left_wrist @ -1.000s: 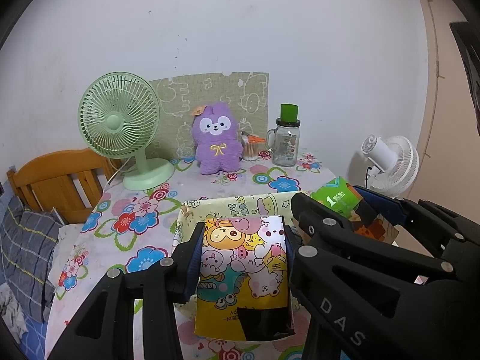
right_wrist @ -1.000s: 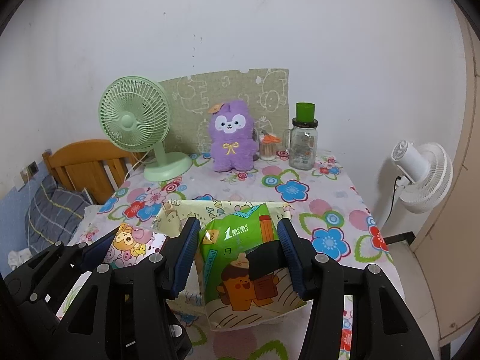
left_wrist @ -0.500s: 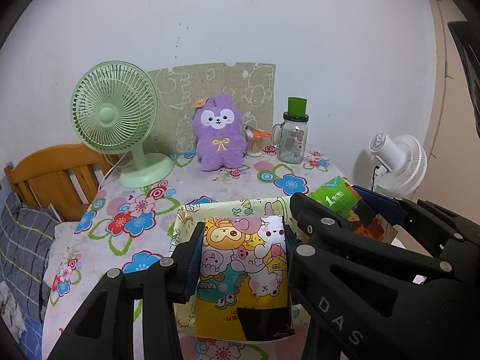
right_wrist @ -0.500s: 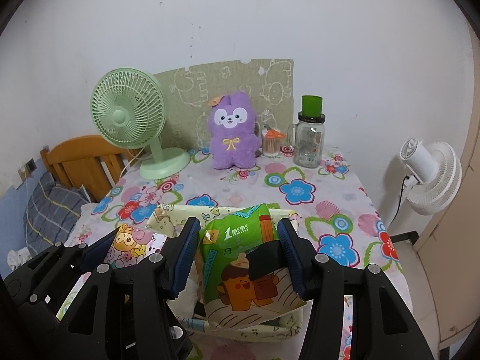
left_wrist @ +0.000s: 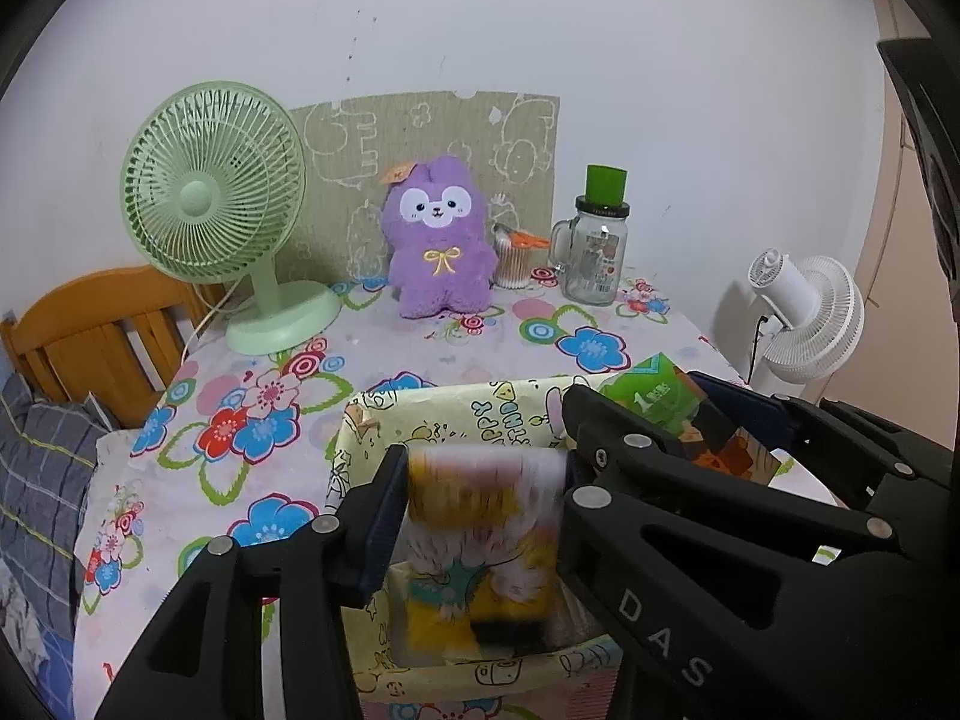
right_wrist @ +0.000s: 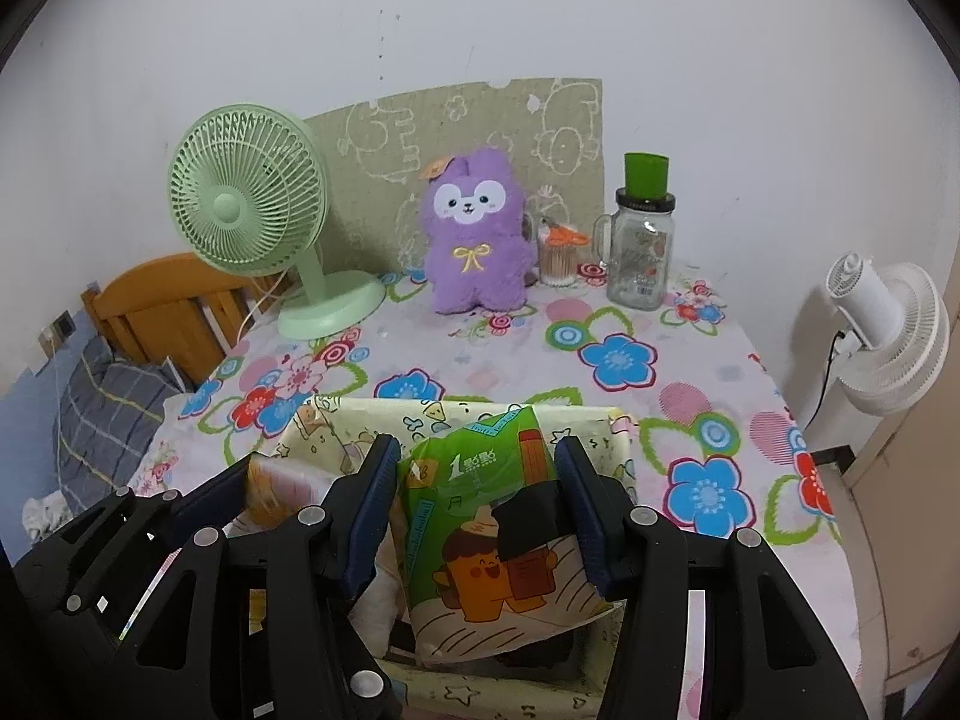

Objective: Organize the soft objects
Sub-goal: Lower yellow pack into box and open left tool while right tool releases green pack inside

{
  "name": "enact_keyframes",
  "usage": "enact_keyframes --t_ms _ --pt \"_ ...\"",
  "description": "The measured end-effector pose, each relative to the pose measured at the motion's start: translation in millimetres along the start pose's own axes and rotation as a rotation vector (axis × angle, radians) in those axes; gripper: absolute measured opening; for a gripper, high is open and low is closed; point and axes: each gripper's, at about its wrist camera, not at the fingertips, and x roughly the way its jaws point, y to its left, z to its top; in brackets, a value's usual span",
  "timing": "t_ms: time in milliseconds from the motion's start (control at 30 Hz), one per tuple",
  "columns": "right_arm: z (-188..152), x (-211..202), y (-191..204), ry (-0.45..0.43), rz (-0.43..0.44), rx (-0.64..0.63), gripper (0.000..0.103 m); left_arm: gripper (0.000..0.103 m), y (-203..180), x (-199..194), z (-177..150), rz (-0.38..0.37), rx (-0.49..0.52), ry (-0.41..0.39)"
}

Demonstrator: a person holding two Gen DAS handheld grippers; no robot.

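Observation:
My left gripper [left_wrist: 480, 501] holds a yellow cartoon-print tissue pack [left_wrist: 483, 546] inside a pale yellow cartoon-print box [left_wrist: 456, 414]; the pack is motion-blurred. My right gripper [right_wrist: 477, 504] is shut on a green tissue pack [right_wrist: 486, 534] over the same box [right_wrist: 384, 420]. In the left wrist view the green pack [left_wrist: 660, 402] and right gripper show at right. In the right wrist view the yellow pack [right_wrist: 282, 486] shows at left. A purple plush [left_wrist: 438, 240] [right_wrist: 474, 234] sits upright at the back of the table.
A green desk fan [left_wrist: 222, 210] stands back left, a glass jar with green lid [left_wrist: 597, 246] and a cotton swab cup [left_wrist: 516, 258] back right. A white floor fan [left_wrist: 804, 318] stands off the table's right edge. A wooden chair [left_wrist: 102, 330] is left.
Both grippers have moved forward and down over the box with their packs. The yellow pack now blurs and sits lower between the left fingers, inside the box.

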Motion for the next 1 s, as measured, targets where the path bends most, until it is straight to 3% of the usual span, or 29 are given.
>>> enact_keyframes --t_ms 367,800,900,1000 --pt "2.0 22.7 2.7 0.028 0.015 -0.007 0.057 0.083 14.7 13.8 -3.2 0.018 -0.024 0.022" --pt "3.3 45.7 13.0 0.064 0.063 -0.010 0.058 0.084 27.6 25.4 -6.4 0.064 -0.040 0.055" --pt "2.5 47.8 16.0 0.074 0.073 -0.023 0.065 0.084 29.2 27.1 -7.2 0.067 -0.044 0.060" --pt "1.9 45.9 19.9 0.064 0.055 -0.043 0.079 0.084 29.4 27.2 -7.5 0.065 -0.046 0.062"
